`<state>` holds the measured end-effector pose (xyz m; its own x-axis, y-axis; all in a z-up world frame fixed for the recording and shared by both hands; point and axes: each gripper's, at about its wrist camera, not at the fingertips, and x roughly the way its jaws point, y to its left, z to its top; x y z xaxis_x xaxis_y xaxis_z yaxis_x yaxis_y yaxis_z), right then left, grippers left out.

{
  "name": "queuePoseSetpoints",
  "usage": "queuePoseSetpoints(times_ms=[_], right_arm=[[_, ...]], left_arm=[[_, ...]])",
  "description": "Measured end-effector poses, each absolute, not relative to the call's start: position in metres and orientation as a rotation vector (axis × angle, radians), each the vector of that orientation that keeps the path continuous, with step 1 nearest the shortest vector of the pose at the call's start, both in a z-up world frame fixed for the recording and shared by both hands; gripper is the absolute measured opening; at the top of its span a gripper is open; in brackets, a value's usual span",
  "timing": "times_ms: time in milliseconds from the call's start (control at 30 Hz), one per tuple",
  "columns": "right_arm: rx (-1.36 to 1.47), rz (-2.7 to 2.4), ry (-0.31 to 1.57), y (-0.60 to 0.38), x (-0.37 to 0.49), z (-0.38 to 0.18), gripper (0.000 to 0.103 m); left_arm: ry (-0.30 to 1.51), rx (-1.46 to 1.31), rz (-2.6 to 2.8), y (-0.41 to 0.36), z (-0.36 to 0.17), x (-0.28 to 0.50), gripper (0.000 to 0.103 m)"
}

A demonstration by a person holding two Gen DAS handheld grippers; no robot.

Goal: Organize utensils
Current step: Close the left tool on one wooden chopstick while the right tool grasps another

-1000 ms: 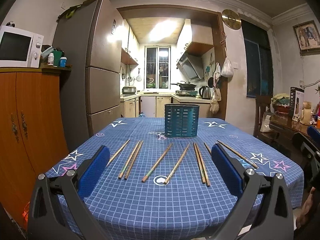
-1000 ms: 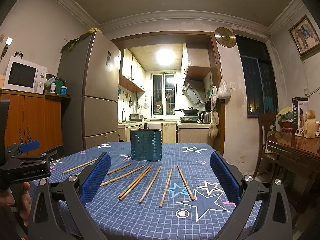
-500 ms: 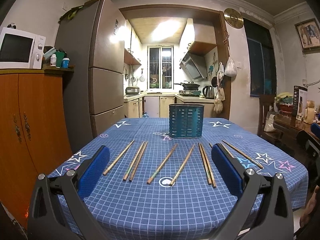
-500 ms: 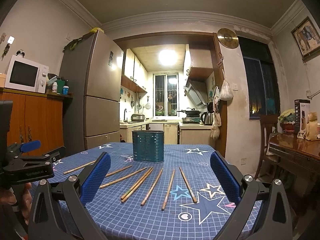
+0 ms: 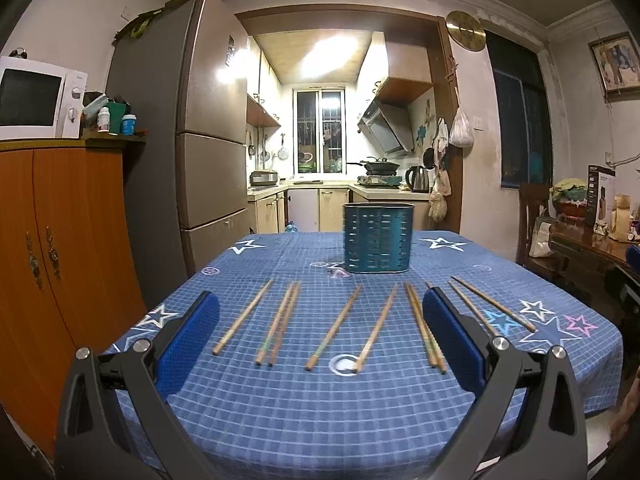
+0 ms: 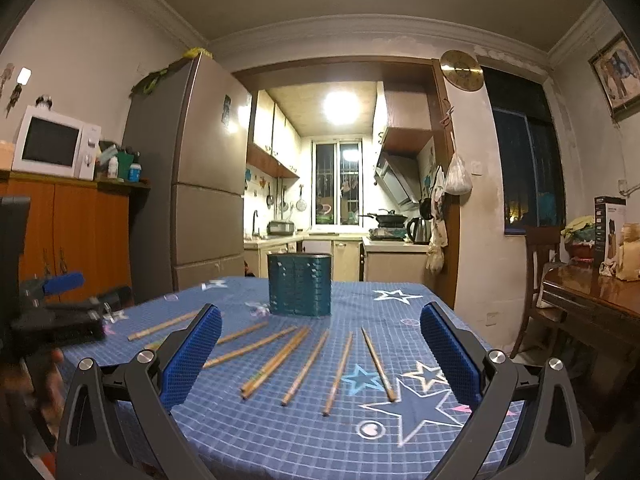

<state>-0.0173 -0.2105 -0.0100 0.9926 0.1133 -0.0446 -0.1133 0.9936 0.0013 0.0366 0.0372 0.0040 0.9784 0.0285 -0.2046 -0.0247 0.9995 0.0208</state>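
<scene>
Several wooden chopsticks lie spread in a row across the blue checked tablecloth; in the right wrist view the chopsticks fan out before me. A teal perforated utensil holder stands upright behind them, empty as far as I can see, and the holder shows left of centre in the right view. My left gripper hovers open over the near chopsticks. My right gripper is open too, holding nothing. The left gripper's body appears blurred at that view's left edge.
An orange cabinet with a microwave and a tall fridge stand to the left of the table. A wooden chair and a dark side table with boxes stand to the right. The kitchen lies beyond.
Both grippers have pulled back and tilted slightly, so the holder and chopsticks sit a little lower and farther off. Both stay open. The chopsticks have not moved.
</scene>
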Motion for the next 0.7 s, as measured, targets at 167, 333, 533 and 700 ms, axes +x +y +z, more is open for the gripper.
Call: queuePoseSetpoints(times_ms=[167, 333, 533, 700], right_arm=[[0.046, 0.154, 0.176, -0.228, 0.006, -0.023, 0.083], [0.062, 0.249, 0.411, -0.206, 0.055, -0.052, 0.039], [0.069, 0.262, 0.571, -0.179, 0.101, -0.086, 0.039], [0.034, 0.255, 0.597, -0.158, 0.121, -0.096, 0.039]], left_arm=[[0.268, 0.022, 0.109, 0.09, 0.0, 0.059, 0.098], [0.406, 0.001, 0.113, 0.136, -0.019, 0.088, 0.087], [0.553, 0.028, 0.006, 0.15, -0.05, 0.112, 0.078], [0.623, 0.056, -0.089, 0.145, -0.068, 0.128, 0.069]])
